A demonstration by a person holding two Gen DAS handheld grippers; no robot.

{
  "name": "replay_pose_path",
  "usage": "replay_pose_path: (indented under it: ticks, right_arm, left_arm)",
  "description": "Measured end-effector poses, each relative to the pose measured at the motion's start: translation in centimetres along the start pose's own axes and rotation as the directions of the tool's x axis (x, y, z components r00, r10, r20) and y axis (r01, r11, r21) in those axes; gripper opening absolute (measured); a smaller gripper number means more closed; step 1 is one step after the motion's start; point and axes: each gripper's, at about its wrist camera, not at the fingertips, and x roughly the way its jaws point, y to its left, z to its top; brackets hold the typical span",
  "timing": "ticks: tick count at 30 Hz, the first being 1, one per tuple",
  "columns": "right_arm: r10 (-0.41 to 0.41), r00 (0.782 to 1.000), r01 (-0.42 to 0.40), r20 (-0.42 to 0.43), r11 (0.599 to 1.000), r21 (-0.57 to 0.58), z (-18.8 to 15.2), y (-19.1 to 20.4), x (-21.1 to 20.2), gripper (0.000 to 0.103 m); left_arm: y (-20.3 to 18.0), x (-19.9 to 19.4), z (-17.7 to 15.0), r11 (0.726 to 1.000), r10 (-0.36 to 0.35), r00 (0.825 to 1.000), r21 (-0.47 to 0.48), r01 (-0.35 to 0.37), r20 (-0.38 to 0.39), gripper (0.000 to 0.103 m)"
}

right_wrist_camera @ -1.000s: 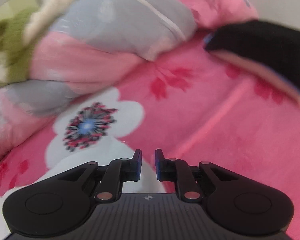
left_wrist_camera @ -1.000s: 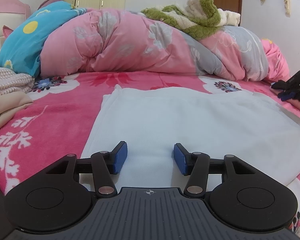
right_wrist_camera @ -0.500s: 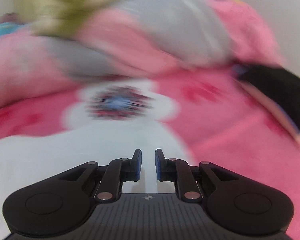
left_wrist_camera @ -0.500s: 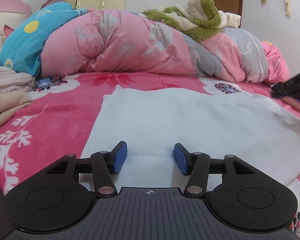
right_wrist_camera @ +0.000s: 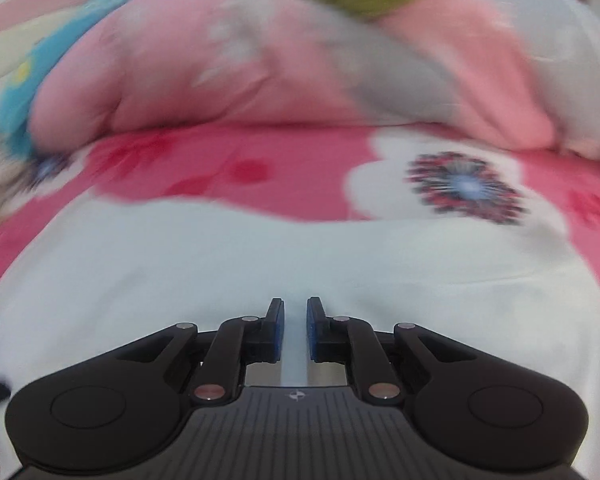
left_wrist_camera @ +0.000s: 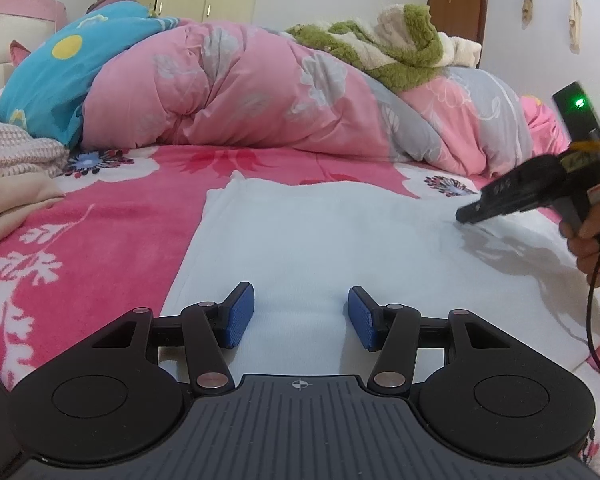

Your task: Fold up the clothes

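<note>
The white garment [left_wrist_camera: 332,248] lies flat on the bed [left_wrist_camera: 100,240], long side across, directly under the spread left tool [left_wrist_camera: 301,317], while the right tool [right_wrist_camera: 295,328], nearly pressed together and pinching nothing, touches its right part.

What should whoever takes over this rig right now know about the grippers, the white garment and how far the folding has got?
Left gripper: open, empty, low over the near part of the flat white fabric garment.
Right gripper: jaws nearly together, a slit left, nothing visibly pinched; tips at the garment's far right area.
Garment lies spread on the pink floral bedsheet, in front of the pink-and-grey quilt.
Done: laid flat, no fold visible.
Left: all folds.
</note>
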Motion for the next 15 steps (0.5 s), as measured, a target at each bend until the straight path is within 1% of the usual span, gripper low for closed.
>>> replay_pose_path:
  ticks: [1, 2, 3, 5, 6, 8, 9, 10, 11, 12, 13, 15]
  right_arm:
    - [0.013, 1.000, -0.013, 0.011, 1.000, 0.007, 0.1, 0.1, -0.5, 0.013]
    - [0.052, 0.998, -0.052, 0.018, 0.999, -0.008, 0.0, 0.5, -0.8, 0.013]
    - [0.095, 0.995, -0.095, 0.012, 0.995, -0.034, -0.1, 1.2, -0.9, 0.013]
    - [0.159, 0.987, -0.161, -0.026, 0.984, -0.083, -0.5, 2.7, -0.5, 0.013]
    - [0.167, 0.985, -0.170, -0.041, 0.980, -0.100, -0.5, 3.2, -0.1, 0.012]
    - [0.107, 0.993, -0.112, -0.047, 0.989, -0.100, -0.3, 3.1, 0.9, 0.012]
    - [0.078, 0.997, -0.080, -0.027, 0.996, -0.045, 0.1, 1.9, 0.8, 0.012]
    - [0.055, 0.998, -0.055, 0.001, 0.998, 0.043, 0.4, 0.1, 0.1, 0.012]
    - [0.029, 0.999, -0.032, 0.026, 0.991, 0.131, 0.7, -1.7, -0.6, 0.013]
    - [0.001, 0.999, -0.012, 0.050, 0.976, 0.218, 1.0, -3.5, -1.3, 0.014]
    - [-0.011, 0.998, -0.006, 0.060, 0.963, 0.268, 0.9, -4.8, -1.9, 0.014]
    - [0.021, 0.999, -0.032, 0.045, 0.967, 0.254, -0.5, -5.3, -2.9, 0.014]
  left_arm:
    - [0.0, 0.0, 0.0, 1.000, 0.000, 1.000, 0.000, 0.000, 0.002, 0.052]
    - [0.0, 0.0, -0.1, 1.000, 0.000, 1.000, 0.000, 0.000, 0.004, 0.052]
    - [0.0, 0.0, -0.1, 1.000, -0.001, 1.000, -0.001, 0.001, 0.006, 0.052]
    - [0.1, 0.0, -0.1, 1.000, -0.004, 1.000, -0.004, 0.004, 0.007, 0.052]
    - [0.1, 0.0, -0.1, 1.000, -0.005, 1.000, -0.006, 0.005, 0.007, 0.052]
    - [0.2, 0.0, -0.1, 1.000, -0.007, 1.000, -0.009, 0.007, 0.007, 0.052]
    - [0.2, 0.0, -0.1, 1.000, -0.009, 1.000, -0.010, 0.009, 0.007, 0.052]
    - [0.2, 0.0, -0.1, 1.000, -0.010, 1.000, -0.011, 0.010, 0.007, 0.052]
    - [0.3, 0.0, -0.1, 1.000, -0.012, 1.000, -0.012, 0.012, 0.007, 0.052]
    - [0.3, 0.0, -0.1, 1.000, -0.014, 1.000, -0.013, 0.014, 0.008, 0.052]
    - [0.3, 0.0, -0.1, 1.000, -0.015, 1.000, -0.014, 0.015, 0.009, 0.053]
    - [0.3, 0.1, -0.2, 1.000, -0.015, 1.000, -0.012, 0.015, 0.010, 0.053]
